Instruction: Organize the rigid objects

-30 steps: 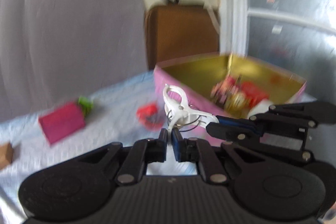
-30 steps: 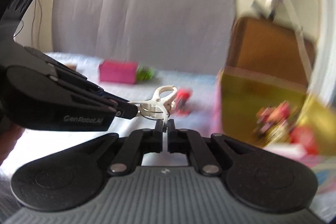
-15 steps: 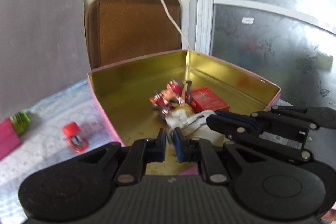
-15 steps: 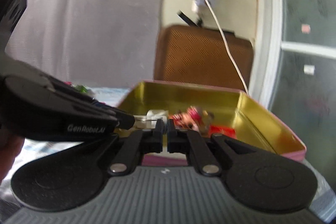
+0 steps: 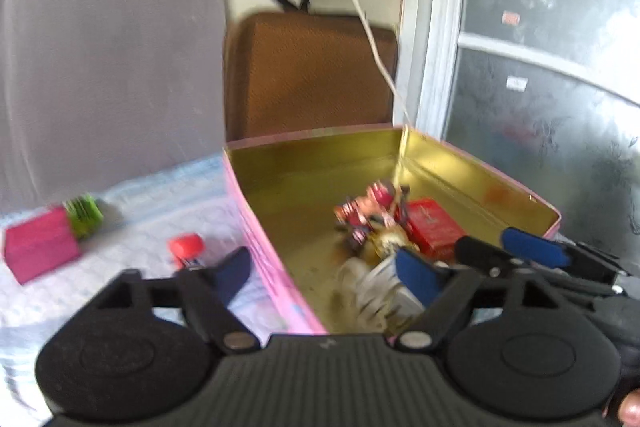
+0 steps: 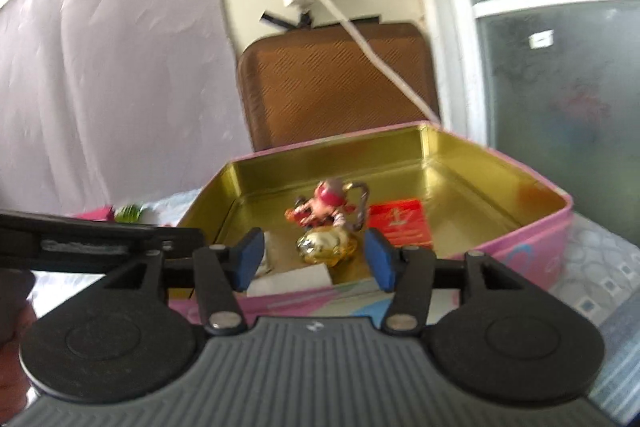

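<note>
An open pink tin (image 5: 276,267) with a gold inside holds a red figurine (image 5: 368,211), a red box (image 5: 432,227) and a gold ornament (image 6: 324,247). The white clip (image 5: 372,287) is a blur low in the tin, near its front wall, and nothing grips it. My left gripper (image 5: 324,273) is over the tin's left wall, its jaws opening with nothing between them. My right gripper (image 6: 314,261) is at the tin's front wall, its jaws also opening with nothing held. The right gripper (image 5: 508,247) shows at the left wrist view's right edge.
On the pale cloth left of the tin lie a pink box (image 5: 40,251), a green ridged thing (image 5: 84,215) and a small red object (image 5: 186,247). A brown panel (image 5: 312,75) stands behind the tin, with a white cable (image 5: 376,55) hanging across it. A frosted window (image 5: 540,87) is on the right.
Both grippers were shut on the white clip and carried it from over the cloth to the tin. Now both have opened and the clip is in the tin.
</note>
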`<move>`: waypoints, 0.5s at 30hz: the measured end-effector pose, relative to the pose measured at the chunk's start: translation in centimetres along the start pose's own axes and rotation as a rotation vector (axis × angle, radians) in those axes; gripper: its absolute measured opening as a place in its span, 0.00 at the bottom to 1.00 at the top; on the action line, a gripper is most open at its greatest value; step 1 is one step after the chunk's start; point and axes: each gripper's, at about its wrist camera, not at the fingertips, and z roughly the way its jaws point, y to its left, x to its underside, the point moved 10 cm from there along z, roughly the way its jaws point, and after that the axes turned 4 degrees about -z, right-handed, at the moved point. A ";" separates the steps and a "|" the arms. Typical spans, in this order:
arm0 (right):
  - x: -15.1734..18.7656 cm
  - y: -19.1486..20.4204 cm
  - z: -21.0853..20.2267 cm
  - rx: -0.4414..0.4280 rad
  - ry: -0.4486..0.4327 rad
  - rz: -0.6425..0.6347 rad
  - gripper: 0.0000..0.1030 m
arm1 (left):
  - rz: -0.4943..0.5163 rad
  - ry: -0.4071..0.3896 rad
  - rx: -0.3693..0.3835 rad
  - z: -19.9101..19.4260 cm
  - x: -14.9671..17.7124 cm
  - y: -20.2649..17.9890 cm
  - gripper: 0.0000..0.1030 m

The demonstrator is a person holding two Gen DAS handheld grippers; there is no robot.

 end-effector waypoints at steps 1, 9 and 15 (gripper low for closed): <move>-0.3 0.2 -0.5 0.012 -0.026 -0.002 0.56 | 0.010 -0.012 -0.008 -0.6 0.0 0.3 0.82; -2.4 3.1 -2.7 0.014 -0.145 0.016 0.58 | 0.016 -0.051 -0.166 -4.4 1.2 7.7 0.88; -1.0 9.9 -2.2 -0.120 -0.103 -0.075 0.65 | -0.128 -0.008 -0.366 -6.4 3.9 18.5 0.89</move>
